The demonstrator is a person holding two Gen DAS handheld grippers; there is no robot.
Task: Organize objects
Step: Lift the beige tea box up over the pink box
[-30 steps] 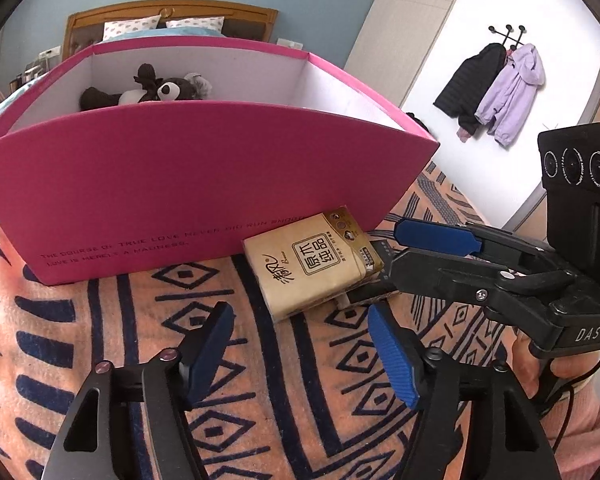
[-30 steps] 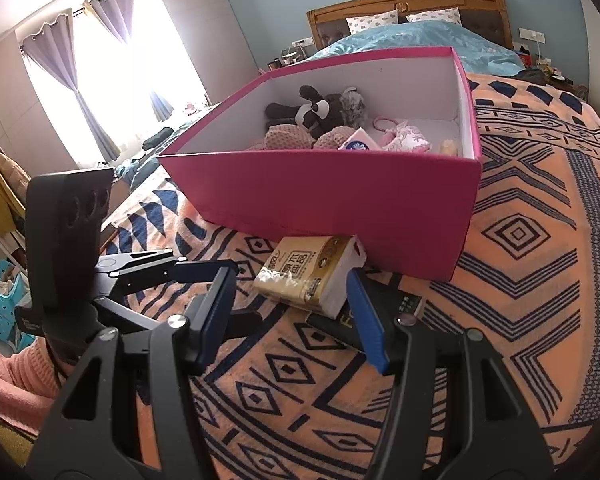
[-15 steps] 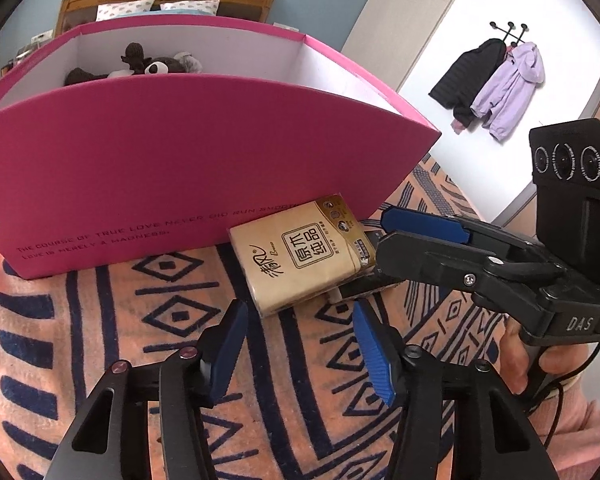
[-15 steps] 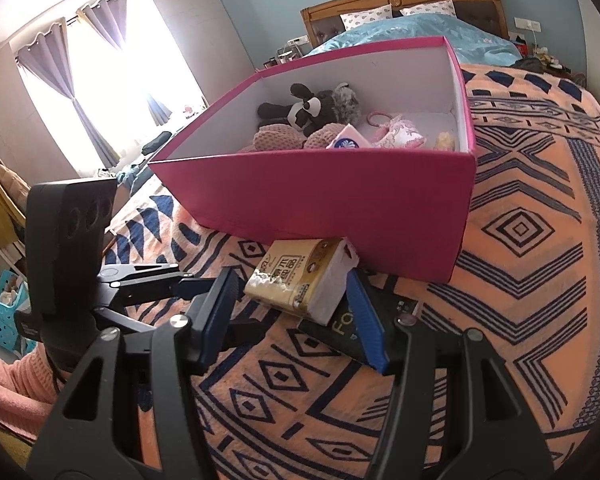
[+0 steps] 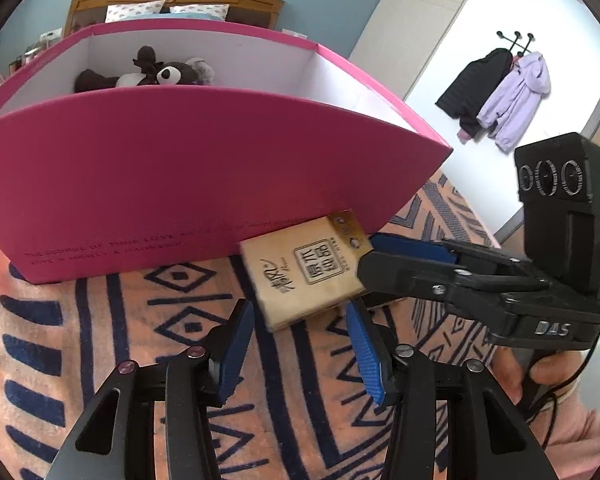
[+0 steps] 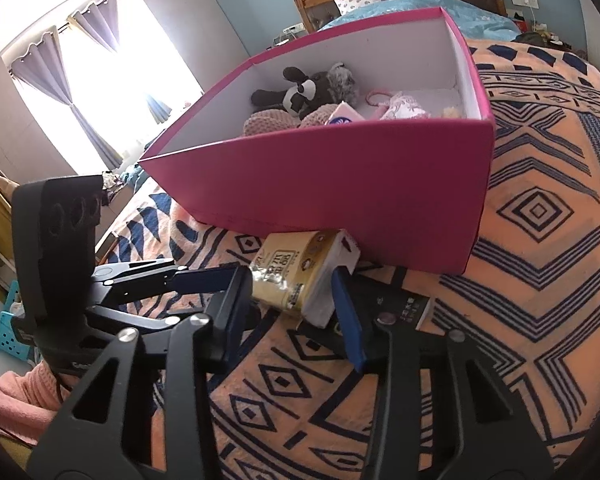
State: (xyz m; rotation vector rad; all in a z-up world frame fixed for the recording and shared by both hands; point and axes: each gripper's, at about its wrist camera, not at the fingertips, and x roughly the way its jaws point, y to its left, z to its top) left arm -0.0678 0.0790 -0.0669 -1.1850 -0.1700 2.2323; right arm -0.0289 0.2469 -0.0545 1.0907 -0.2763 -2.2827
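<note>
A tan tissue pack (image 5: 306, 268) lies on the patterned blanket against the front wall of the pink box (image 5: 180, 180), with one end resting on a dark flat box (image 6: 400, 312). My right gripper (image 6: 290, 280) comes at the pack from the side. Its jaws are closing, and both pads press on the pack (image 6: 296, 268). My left gripper (image 5: 299, 312) faces the pack's near end. Its jaws are closing too, with that end between the tips and no clear press. In the left wrist view the right gripper (image 5: 366, 256) sits at the pack's right end.
The pink box (image 6: 340, 184) holds a dark plush toy (image 6: 304, 92) and other soft items. The orange and navy blanket (image 5: 120, 320) spreads around it. A hand (image 5: 540, 376) holds the right gripper. Coats (image 5: 500, 96) hang on the far wall, and a blue basket (image 6: 8, 336) stands on the floor.
Both pairs of jaws have narrowed. The right gripper's pads have come in onto the tissue pack. The left gripper has edged closer, so the pack's near end now lies between its tips.
</note>
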